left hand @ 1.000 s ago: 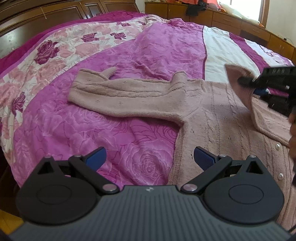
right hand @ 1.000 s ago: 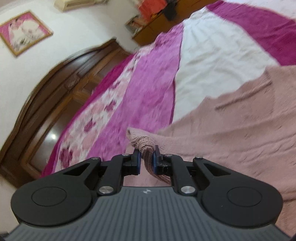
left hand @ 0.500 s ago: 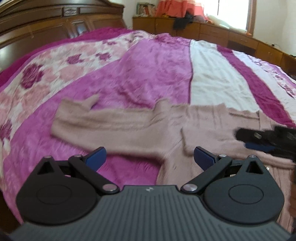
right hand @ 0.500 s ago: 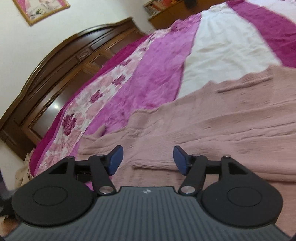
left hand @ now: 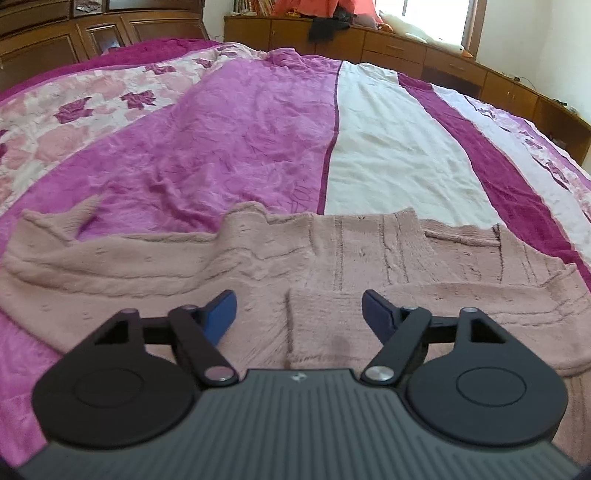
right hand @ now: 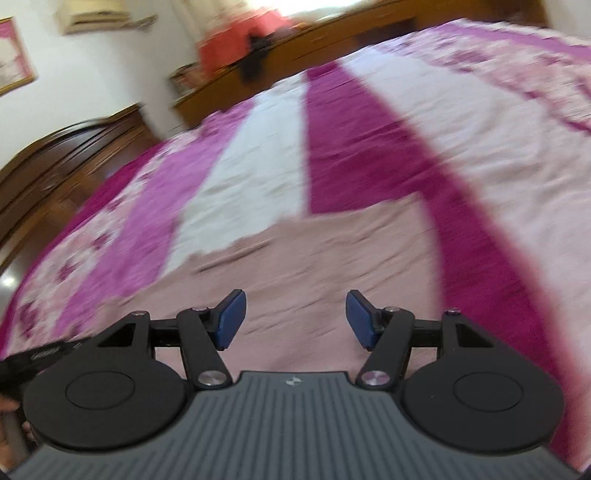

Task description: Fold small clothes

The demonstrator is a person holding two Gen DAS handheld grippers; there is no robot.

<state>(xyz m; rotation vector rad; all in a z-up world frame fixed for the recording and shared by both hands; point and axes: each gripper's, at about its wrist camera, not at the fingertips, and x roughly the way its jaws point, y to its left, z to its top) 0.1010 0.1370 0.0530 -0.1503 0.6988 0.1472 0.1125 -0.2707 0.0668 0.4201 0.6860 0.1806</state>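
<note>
Lying flat across a bed's striped and floral quilt (left hand: pixel 258 140), a dusty-pink knitted cardigan (left hand: pixel 351 258) fills the foreground of the left wrist view, one sleeve (left hand: pixel 110 258) stretched out to the left and the other sleeve folded across the body toward the middle. The left gripper (left hand: pixel 298 314) hovers low over the near part of the garment, its blue-padded jaws spread wide with nothing between them; the cut end of the folded sleeve sits just ahead of the gap. The right gripper (right hand: pixel 295 319) also stands wide open and empty above the pink knit (right hand: pixel 314 266), though its picture is heavily blurred and little detail of the fabric can be read. A dark wooden headboard (left hand: pixel 92 33) rises behind the quilt at upper left, and a low wooden cabinet (left hand: pixel 406 48) piled with clothing runs along the far wall under a bright window.
</note>
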